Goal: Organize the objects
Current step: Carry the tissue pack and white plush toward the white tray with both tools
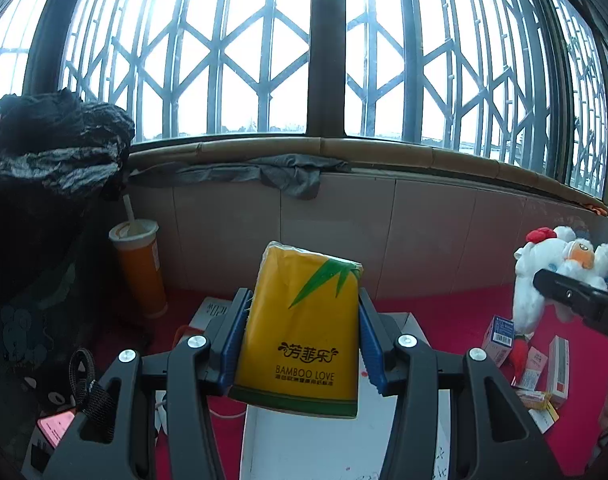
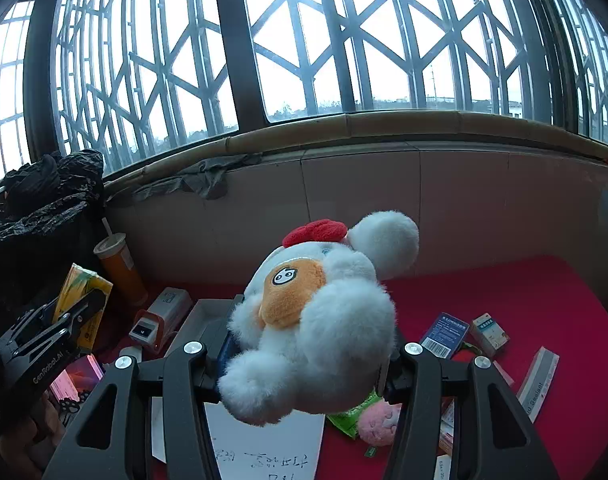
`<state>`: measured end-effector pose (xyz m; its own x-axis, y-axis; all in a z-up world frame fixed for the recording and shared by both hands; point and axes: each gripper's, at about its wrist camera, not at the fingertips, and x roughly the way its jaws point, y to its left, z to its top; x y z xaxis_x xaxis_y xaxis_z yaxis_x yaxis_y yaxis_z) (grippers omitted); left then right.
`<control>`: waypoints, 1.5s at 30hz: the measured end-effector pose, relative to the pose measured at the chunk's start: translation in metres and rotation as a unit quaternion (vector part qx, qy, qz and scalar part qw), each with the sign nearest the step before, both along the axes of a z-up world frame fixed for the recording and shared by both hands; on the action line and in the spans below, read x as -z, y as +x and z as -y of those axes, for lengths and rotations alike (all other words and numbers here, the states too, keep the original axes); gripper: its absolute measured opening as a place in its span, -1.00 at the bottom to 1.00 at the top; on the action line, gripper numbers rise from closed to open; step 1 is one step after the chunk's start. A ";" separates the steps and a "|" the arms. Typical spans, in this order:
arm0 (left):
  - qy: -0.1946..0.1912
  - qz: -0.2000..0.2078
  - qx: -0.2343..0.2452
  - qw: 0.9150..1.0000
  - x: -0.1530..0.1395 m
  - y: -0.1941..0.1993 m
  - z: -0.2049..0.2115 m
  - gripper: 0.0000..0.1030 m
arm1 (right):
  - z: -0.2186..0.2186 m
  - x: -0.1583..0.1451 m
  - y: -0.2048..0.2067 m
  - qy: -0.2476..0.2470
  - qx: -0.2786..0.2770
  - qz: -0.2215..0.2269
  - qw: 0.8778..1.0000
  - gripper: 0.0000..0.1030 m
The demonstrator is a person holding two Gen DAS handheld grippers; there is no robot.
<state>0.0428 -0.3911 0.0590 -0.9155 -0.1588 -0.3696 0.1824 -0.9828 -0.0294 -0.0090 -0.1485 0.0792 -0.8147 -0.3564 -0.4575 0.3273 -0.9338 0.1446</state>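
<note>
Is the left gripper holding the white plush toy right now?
No, the left gripper is clamped on a yellow tissue pack; the white plush toy sits in the right gripper.

plush toy (image 2: 316, 320) hides the right jaws' pads.

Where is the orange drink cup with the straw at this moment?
The orange drink cup stands at the far left of the red surface, against the tiled wall under the window, beside the black plastic bag.

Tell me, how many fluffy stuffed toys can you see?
2. The white plush chicken is held up in the right gripper. A small pink plush lies on the red cloth just below it. Others may hide behind the clutter.
</note>
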 end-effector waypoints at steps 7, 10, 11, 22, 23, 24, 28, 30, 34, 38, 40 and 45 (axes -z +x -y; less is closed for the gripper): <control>-0.007 -0.011 -0.009 1.000 -0.011 -0.017 -0.004 -0.05 | 0.024 -0.012 -0.004 -0.002 -0.014 -0.013 1.000 0.13; -0.011 -0.012 -0.011 1.000 -0.014 -0.027 -0.005 -0.05 | 0.035 -0.014 -0.007 -0.003 -0.021 -0.014 1.000 0.13; -0.015 -0.011 -0.012 1.000 -0.015 -0.031 -0.005 -0.05 | 0.040 -0.014 -0.008 -0.003 -0.023 -0.014 1.000 0.13; -0.018 0.003 -0.015 1.000 -0.006 -0.055 -0.006 -0.05 | 0.055 -0.006 -0.022 0.004 -0.026 -0.012 1.000 0.13; -0.018 0.005 -0.016 1.000 -0.005 -0.057 -0.005 -0.05 | 0.056 -0.005 -0.023 0.004 -0.026 -0.010 1.000 0.13; -0.018 0.007 -0.016 1.000 -0.003 -0.058 -0.005 -0.05 | 0.057 -0.003 -0.025 0.005 -0.026 -0.008 1.000 0.13; -0.024 0.018 -0.017 0.999 0.006 -0.065 -0.006 -0.05 | 0.063 0.008 -0.031 0.013 -0.028 0.002 1.000 0.13; -0.026 0.024 -0.018 0.999 0.013 -0.068 -0.005 -0.05 | 0.066 0.014 -0.034 0.017 -0.029 0.009 0.999 0.13; -0.022 0.043 -0.020 0.999 0.029 -0.077 -0.003 -0.05 | 0.073 0.031 -0.044 0.030 -0.029 0.028 0.999 0.14; -0.020 0.068 -0.019 0.997 0.048 -0.087 -0.004 -0.05 | 0.079 0.054 -0.055 0.049 -0.029 0.051 0.997 0.15; -0.019 0.082 -0.017 0.996 0.057 -0.092 -0.004 -0.05 | 0.080 0.067 -0.062 0.053 -0.028 0.070 0.996 0.15; -0.012 0.114 -0.015 0.993 0.079 -0.103 -0.002 -0.05 | 0.081 0.088 -0.073 0.069 -0.030 0.095 0.993 0.15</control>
